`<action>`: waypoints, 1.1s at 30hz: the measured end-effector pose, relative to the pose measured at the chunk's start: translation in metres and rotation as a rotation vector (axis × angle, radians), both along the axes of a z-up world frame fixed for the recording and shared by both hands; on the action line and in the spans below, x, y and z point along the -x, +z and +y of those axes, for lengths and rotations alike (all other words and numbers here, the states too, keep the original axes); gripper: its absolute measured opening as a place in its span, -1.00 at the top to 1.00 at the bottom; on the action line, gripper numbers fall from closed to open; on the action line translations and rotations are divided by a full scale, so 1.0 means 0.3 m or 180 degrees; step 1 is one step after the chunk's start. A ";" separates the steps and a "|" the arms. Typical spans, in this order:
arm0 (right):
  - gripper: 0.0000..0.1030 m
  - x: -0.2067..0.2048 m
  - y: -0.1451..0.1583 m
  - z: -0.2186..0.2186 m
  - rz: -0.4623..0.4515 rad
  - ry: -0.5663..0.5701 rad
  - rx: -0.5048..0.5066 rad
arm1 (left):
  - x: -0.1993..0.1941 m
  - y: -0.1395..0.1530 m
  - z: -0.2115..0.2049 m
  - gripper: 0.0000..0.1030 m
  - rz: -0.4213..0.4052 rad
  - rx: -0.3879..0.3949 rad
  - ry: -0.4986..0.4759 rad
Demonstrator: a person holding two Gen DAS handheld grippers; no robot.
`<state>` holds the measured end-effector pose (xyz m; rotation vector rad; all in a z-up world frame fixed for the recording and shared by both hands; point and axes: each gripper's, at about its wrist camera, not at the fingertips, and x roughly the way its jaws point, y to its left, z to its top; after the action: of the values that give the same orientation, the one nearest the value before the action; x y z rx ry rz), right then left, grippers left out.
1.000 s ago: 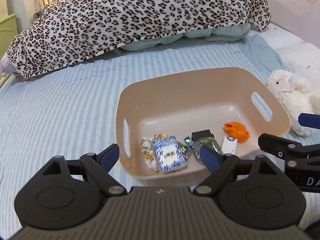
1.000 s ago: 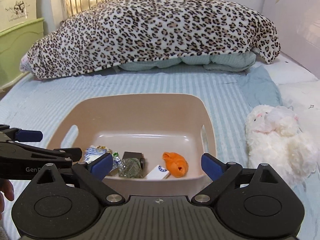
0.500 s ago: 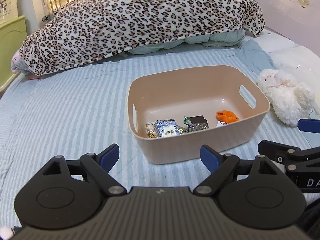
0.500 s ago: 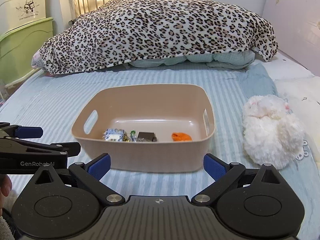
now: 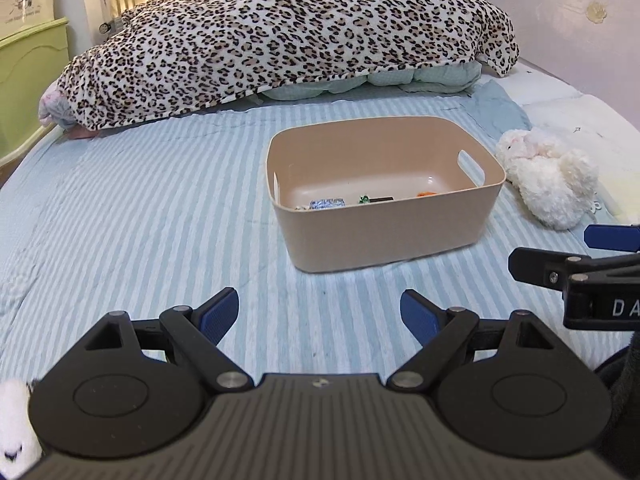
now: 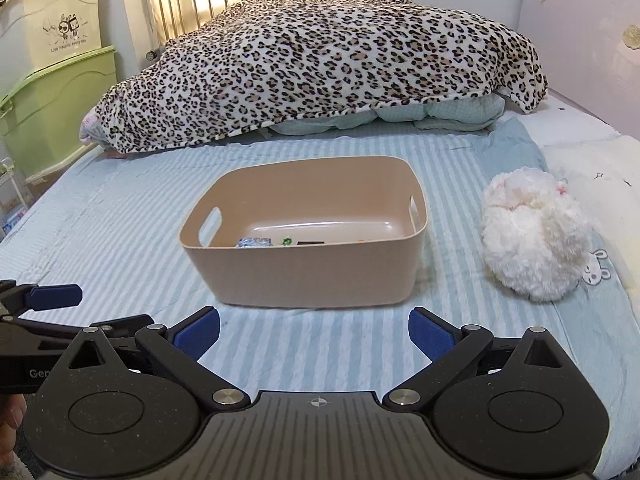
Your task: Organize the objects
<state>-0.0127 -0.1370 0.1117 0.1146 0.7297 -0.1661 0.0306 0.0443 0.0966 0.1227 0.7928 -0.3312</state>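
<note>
The bin (image 6: 316, 276) looked like smooth beige plastic, matt outside with a faint sheen on its inner floor. The striped bedsheet (image 5: 140, 216) was soft quilted cloth. The leopard blanket (image 6: 320, 64) looked plush, the white toy (image 6: 536, 248) shaggy and fluffy. The left gripper (image 5: 320, 312) and right gripper (image 6: 314, 334) were matt black plastic with metal pivot pins and blue pads (image 6: 198, 330).

Bare striped sheet (image 6: 312, 344) ahead; tub (image 6: 308, 276) and plush (image 6: 536, 240) beyond.
</note>
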 end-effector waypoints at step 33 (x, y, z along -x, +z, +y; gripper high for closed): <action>-0.98 0.202 0.008 0.129 0.0071 0.0161 0.0029 | 0.168 0.046 0.074 -0.71 0.0021 0.0113 -0.0027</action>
<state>-0.0735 -0.0982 0.1141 0.0856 0.7532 -0.1226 -0.0197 0.0666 0.1105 0.0917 0.7927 -0.3535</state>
